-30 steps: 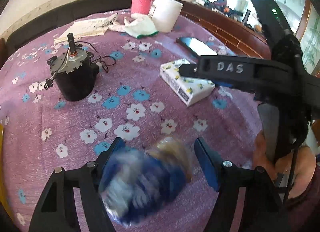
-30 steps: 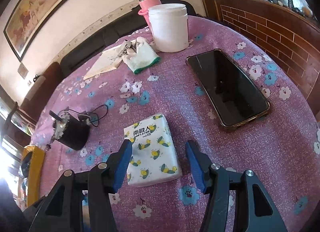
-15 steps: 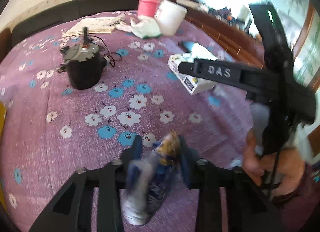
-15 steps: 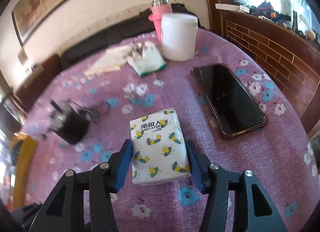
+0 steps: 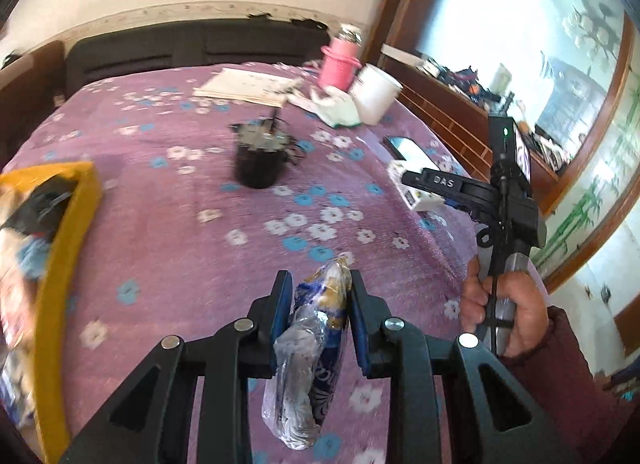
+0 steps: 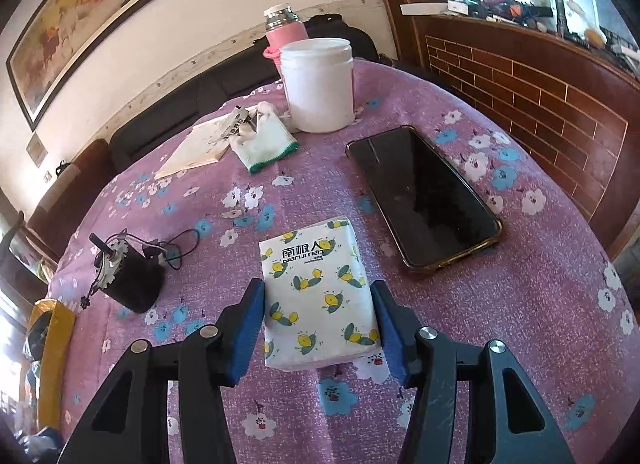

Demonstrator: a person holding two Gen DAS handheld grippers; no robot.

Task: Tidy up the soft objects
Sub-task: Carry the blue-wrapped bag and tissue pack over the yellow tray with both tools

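My left gripper (image 5: 318, 276) is shut on a crumpled blue and clear plastic packet (image 5: 316, 328), held up off the purple flowered tablecloth (image 5: 180, 248). A yellow box (image 5: 68, 248) with soft items inside sits at the left. In the right wrist view, my right gripper (image 6: 318, 286) is shut on a white tissue pack (image 6: 308, 264) printed with lemons; both blue pads touch its sides and it lies flat on the cloth. A white glove (image 6: 264, 140) with a green cuff lies at the back. In the left wrist view, a hand (image 5: 504, 304) holds the right gripper's handle.
A black motor (image 6: 128, 280) with wires stands left of the tissue pack. A black phone (image 6: 424, 200) lies to its right. A white jar (image 6: 320, 84), a pink flask (image 6: 284, 30) and a booklet (image 6: 196, 148) are at the back. The yellow box (image 6: 52, 344) shows at the table's left edge.
My left gripper closed on the packet, lifted it and swung left, bringing the yellow box into view. The right gripper's jaws narrowed slightly onto the tissue pack.
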